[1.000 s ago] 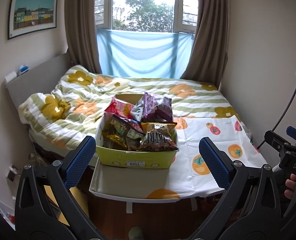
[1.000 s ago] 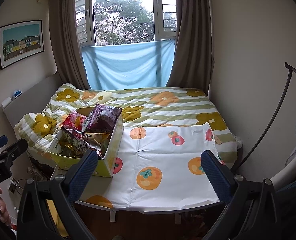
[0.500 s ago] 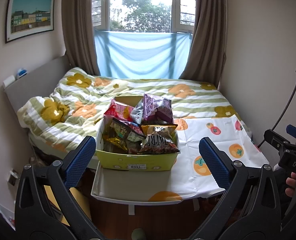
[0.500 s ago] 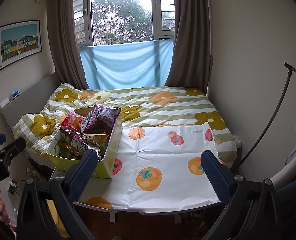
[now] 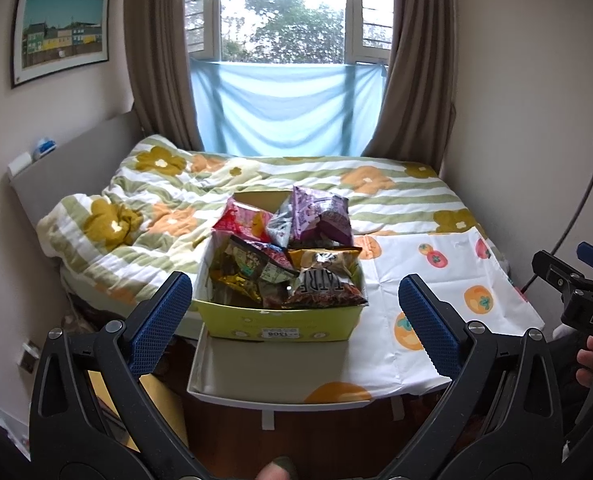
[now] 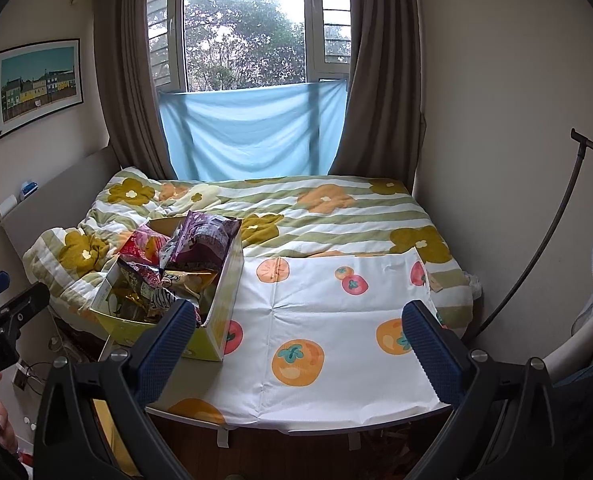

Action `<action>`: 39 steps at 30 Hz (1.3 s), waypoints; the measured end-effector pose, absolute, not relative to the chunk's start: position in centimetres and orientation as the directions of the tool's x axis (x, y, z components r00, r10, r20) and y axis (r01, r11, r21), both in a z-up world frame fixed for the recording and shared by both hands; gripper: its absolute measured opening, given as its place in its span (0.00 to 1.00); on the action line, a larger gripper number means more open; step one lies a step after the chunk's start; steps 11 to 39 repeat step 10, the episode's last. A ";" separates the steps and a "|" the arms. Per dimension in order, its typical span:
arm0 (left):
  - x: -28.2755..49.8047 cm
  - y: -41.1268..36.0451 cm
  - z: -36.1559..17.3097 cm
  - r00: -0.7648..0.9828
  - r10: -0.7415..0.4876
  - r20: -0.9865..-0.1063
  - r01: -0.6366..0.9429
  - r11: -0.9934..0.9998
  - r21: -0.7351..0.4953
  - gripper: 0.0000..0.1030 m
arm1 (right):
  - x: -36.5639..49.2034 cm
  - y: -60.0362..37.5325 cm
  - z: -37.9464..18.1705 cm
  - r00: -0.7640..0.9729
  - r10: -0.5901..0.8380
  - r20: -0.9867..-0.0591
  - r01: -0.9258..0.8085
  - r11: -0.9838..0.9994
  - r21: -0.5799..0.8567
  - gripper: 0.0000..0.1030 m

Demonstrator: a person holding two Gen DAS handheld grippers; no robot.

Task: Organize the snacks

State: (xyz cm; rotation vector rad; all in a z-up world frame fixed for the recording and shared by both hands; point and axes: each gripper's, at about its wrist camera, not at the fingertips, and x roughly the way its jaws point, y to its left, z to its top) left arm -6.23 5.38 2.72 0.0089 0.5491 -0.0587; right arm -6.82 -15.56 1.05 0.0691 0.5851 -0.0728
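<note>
A yellow-green box (image 5: 280, 326) full of snack bags stands on the left part of a small table (image 5: 256, 376). Among the bags are a purple one (image 5: 320, 218), a red-pink one (image 5: 242, 224) and a brown one (image 5: 324, 284). The box also shows in the right wrist view (image 6: 220, 300). My left gripper (image 5: 294, 320) is open and empty, held back from the box. My right gripper (image 6: 298, 338) is open and empty above the fruit-print cloth (image 6: 336, 320).
The table stands at the foot of a bed with a flowered quilt (image 6: 336, 216). A wall is on the right, with a thin black stand (image 6: 536, 260). Curtains and a window lie beyond the bed. A headboard shelf (image 5: 56, 168) is on the left.
Both views have shifted slightly; the box sits a little lower and nearer in the left wrist view. Both grippers stay open and empty.
</note>
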 end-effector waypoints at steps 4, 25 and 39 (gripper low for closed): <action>-5.9 5.5 2.5 0.857 -0.036 -0.514 0.049 0.999 0.012 1.00 | -6.7 -15.5 1.0 0.830 -0.051 -0.556 0.090 0.995 0.043 1.00; -4.5 6.3 1.6 0.843 -0.060 -0.535 0.071 0.997 0.001 1.00 | -5.5 -14.9 0.8 0.822 -0.057 -0.567 0.097 0.994 0.041 1.00; -4.5 6.3 1.6 0.843 -0.060 -0.535 0.071 0.997 0.001 1.00 | -5.5 -14.9 0.8 0.822 -0.057 -0.567 0.097 0.994 0.041 1.00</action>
